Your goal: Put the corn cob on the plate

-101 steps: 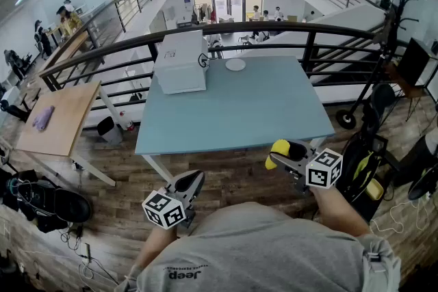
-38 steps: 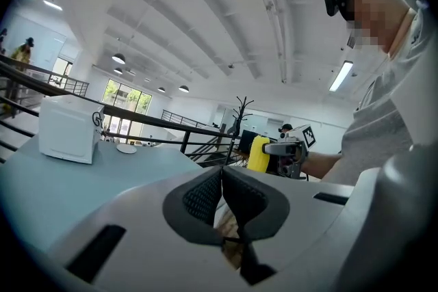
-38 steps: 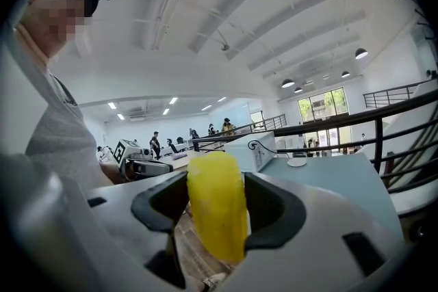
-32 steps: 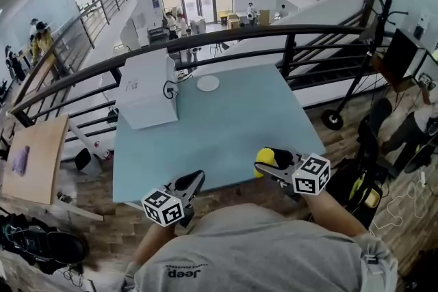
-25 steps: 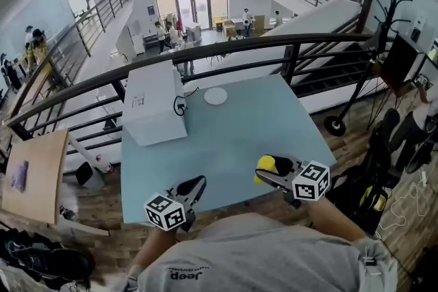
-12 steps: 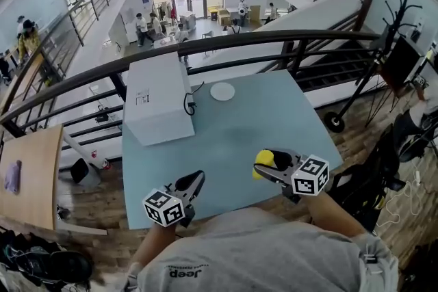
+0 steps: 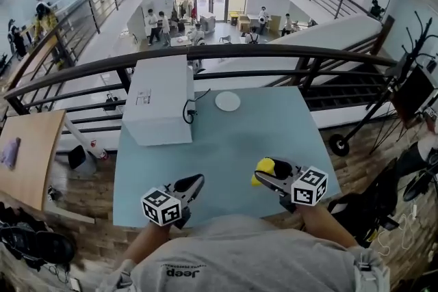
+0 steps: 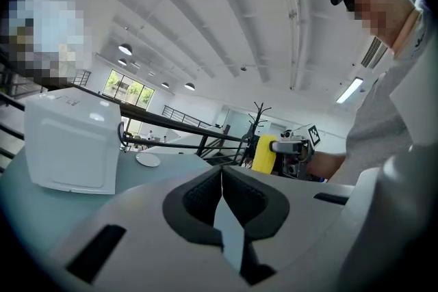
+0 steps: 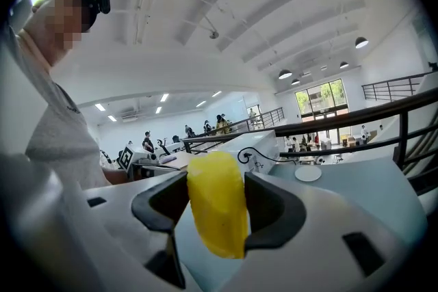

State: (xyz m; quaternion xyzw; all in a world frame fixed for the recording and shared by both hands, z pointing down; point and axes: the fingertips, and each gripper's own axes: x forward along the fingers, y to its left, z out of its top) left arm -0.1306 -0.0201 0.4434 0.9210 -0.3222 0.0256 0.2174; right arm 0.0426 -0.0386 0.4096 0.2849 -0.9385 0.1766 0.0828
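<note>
A yellow corn cob [image 7: 263, 169] [image 9: 216, 210] [image 8: 263, 153] stands upright between the jaws of my right gripper [image 7: 268, 171] [image 9: 216, 215], which is shut on it over the near right part of the blue table [image 7: 226, 147]. The small white plate [image 7: 227, 101] [image 9: 308, 174] [image 8: 148, 159] lies at the far edge of the table, well beyond the cob. My left gripper [image 7: 189, 186] [image 8: 222, 205] hovers over the near left part of the table, its jaws together and holding nothing.
A white box-shaped appliance [image 7: 159, 100] [image 8: 70, 144] with a black cable stands at the table's far left corner. A black railing [image 7: 205, 51] runs just behind the table, with a drop to a lower floor beyond. A wooden table [image 7: 24, 161] stands at the left.
Both grippers have come forward from off the table's near edge to over its near part, the cob still held. The plate now lies closer in the head view.
</note>
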